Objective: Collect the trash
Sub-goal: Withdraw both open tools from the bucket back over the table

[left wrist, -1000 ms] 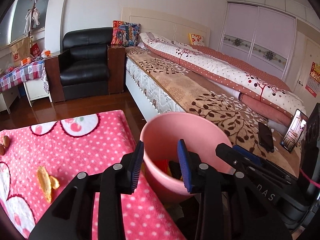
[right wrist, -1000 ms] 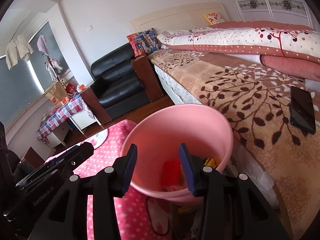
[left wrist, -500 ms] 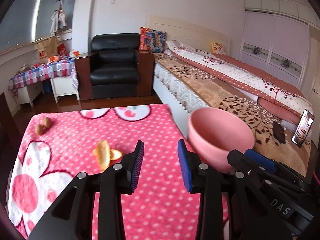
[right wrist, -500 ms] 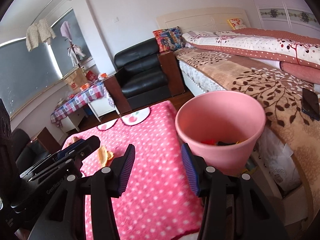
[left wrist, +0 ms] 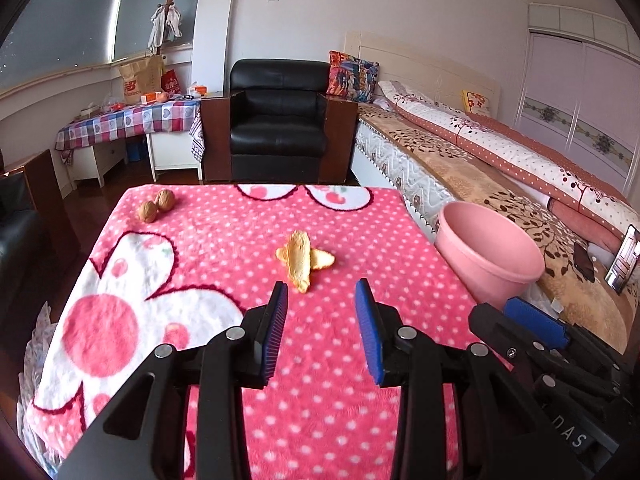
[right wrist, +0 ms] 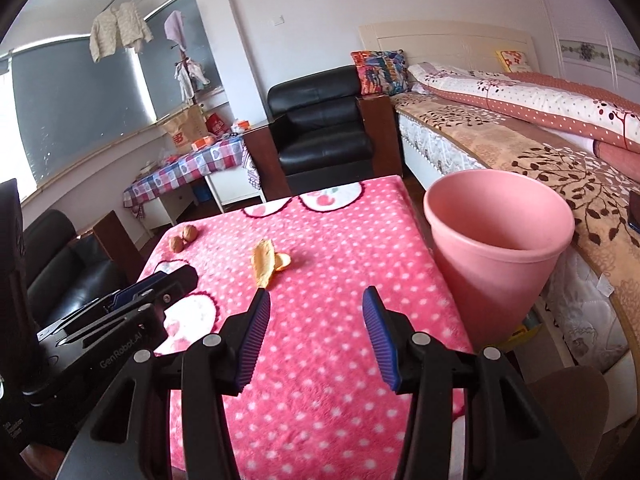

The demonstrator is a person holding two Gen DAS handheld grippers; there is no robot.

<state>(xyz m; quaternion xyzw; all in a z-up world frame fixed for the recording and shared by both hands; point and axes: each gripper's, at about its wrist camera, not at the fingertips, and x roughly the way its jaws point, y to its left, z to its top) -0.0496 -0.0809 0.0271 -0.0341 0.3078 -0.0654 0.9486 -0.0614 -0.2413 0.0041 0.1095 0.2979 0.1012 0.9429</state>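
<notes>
Fleece, pink with white dots, covers the table under us, its right edge running just beside the smooth round pink plastic bin, which stands between table and bed. We hold the left gripper spread and empty; the right gripper has just been widening, with nothing between its ribbed blue pads. Curled yellow peel lies mid-cloth ahead of us, with bare fleece all round it. Two wrinkled brown walnuts sit touching near the far left corner.
</notes>
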